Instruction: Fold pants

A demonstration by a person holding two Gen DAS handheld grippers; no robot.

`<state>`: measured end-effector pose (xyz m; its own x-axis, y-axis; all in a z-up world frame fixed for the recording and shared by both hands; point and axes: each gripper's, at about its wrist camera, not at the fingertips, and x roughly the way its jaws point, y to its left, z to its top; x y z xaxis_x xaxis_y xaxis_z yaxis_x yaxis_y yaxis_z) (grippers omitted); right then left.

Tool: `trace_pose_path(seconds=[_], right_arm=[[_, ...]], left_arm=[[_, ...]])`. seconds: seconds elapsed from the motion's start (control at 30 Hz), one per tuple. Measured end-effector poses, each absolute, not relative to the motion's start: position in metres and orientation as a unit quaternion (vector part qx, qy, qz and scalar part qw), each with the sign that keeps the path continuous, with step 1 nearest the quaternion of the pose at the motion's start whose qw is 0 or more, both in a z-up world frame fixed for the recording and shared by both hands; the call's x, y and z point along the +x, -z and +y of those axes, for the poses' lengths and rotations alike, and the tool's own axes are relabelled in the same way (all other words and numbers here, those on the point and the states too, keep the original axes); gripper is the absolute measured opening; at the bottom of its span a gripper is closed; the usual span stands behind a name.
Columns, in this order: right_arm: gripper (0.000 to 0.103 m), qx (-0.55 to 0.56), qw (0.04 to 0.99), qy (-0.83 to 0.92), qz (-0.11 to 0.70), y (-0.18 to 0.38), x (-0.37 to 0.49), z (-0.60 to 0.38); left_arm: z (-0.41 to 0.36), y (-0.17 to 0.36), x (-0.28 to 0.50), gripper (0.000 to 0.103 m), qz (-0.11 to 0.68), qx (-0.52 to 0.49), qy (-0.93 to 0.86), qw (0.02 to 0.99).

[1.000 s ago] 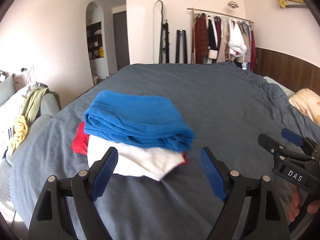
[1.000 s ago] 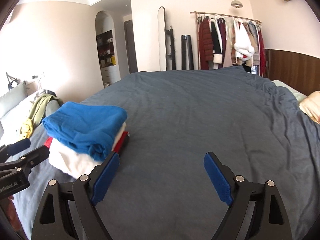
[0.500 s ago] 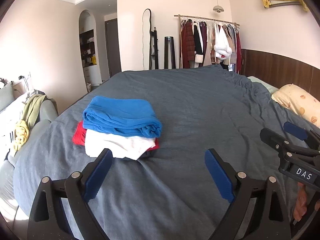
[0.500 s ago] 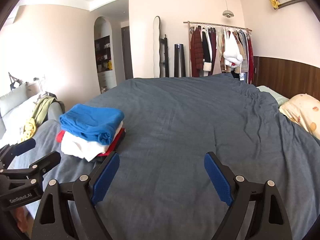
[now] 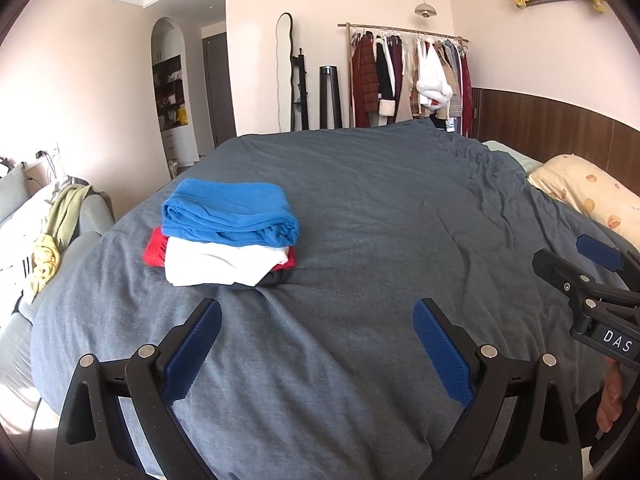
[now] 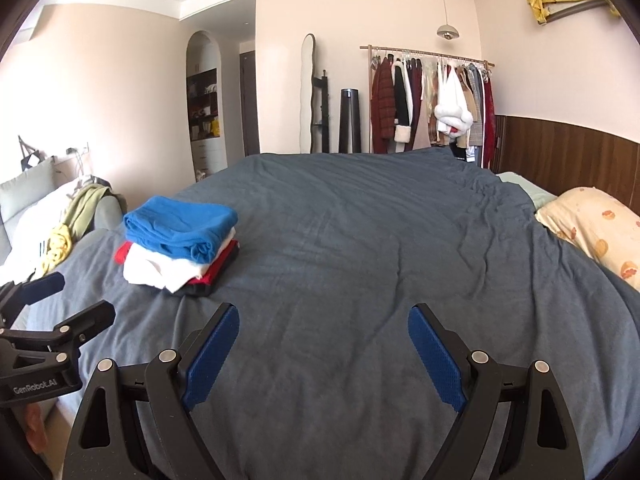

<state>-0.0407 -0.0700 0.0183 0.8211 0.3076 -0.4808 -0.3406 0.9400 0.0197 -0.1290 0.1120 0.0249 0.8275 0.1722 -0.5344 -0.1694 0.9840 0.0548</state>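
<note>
Folded blue pants (image 5: pixel 230 210) top a stack of folded clothes, with a white piece (image 5: pixel 224 264), a red piece (image 5: pixel 156 248) and a dark piece (image 5: pixel 276 278) under them, on the left of the grey-blue bed (image 5: pixel 380 208). The stack also shows in the right wrist view (image 6: pixel 180 228). My left gripper (image 5: pixel 316 320) is open and empty, held over the bed short of the stack. My right gripper (image 6: pixel 322 326) is open and empty over the bare bed to the right of the stack. Each gripper shows at the edge of the other's view.
A patterned pillow (image 5: pixel 588 196) lies at the bed's right. A sofa with green and yellow clothes (image 5: pixel 52 236) stands left of the bed. A clothes rack (image 5: pixel 408 76), a mirror (image 5: pixel 286 72) and a doorway stand at the far wall.
Both grippers have drawn back from the stack, which now looks smaller and farther away. The stack has not moved. Both grippers stay open.
</note>
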Motion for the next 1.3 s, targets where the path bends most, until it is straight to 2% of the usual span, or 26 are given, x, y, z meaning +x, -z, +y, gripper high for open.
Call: trace_pose_path(seconds=[0.97, 1.3], right_arm=[[0.087, -0.026, 0.955, -0.157, 0.249, -0.014, -0.057, -0.092], [0.087, -0.026, 0.956, -0.153, 0.25, -0.014, -0.054, -0.091]], left_arm=[[0.1, -0.027, -0.133, 0.098, 0.277, 0.007, -0.081, 0.957], [0.102, -0.028, -0.128, 0.103, 0.276, 0.009, -0.086, 0.957]])
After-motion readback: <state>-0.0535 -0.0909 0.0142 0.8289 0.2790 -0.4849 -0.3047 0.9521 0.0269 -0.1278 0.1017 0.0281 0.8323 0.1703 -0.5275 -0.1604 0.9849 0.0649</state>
